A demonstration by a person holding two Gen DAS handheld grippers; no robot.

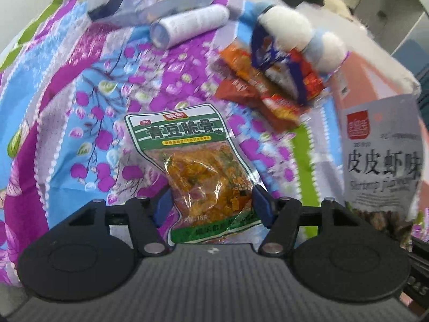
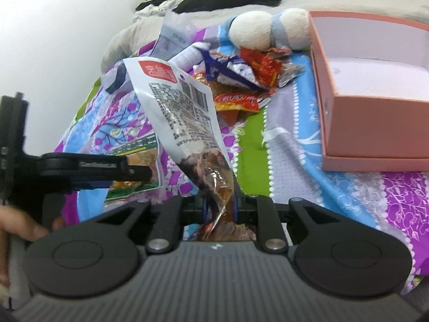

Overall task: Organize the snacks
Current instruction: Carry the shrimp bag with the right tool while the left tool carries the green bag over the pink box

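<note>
- The right claw (image 2: 219, 210) is nipped almost shut on the bottom edge of a white snack bag (image 2: 182, 112), holding it up off the bed with its printed back facing the camera.
- The left claw (image 1: 211, 205) stands partly open around the lower half of a green snack packet (image 1: 197, 171); its blue pads sit at the packet's two sides, and I cannot tell for sure whether they press on it.
- The green packet seems to lie on, or just above, the flowered bedspread (image 1: 67, 94).
- The pink box (image 2: 375, 123) sits open to the right on the bed, and what shows of its inside looks bare, so I judge that nothing has been sorted into it yet.
- A heap of small red and orange packets (image 2: 241, 99) with a purple wrapper (image 2: 230, 67) waits beside the box, near a plush toy (image 2: 268, 29).
- Most of the job looks ahead: these two bags, then the heap.
</note>
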